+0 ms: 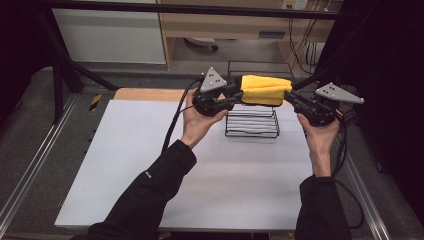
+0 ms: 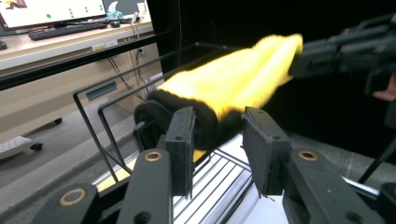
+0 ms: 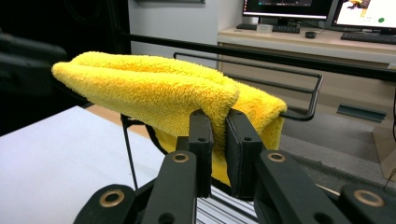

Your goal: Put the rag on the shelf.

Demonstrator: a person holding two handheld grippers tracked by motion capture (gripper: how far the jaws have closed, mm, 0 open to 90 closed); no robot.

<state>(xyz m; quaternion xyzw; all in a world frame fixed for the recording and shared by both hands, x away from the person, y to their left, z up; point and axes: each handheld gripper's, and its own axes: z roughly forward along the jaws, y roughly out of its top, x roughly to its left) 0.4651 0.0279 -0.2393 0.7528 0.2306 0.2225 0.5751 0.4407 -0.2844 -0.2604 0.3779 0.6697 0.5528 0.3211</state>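
On the table [image 1: 150, 165], the wire rack [image 1: 252, 122] stands at about one o'clock from the centre, near the far edge. The folded towel [image 1: 265, 90] hangs above the rack, clear of its floor. The left gripper [image 1: 231, 96] sits at the towel's nine o'clock end, the right gripper [image 1: 292, 100] at its three o'clock end. Beyond the table, at twelve o'clock, stands a cabinet [image 1: 220, 25]; cables [image 1: 300, 45] hang at one o'clock.
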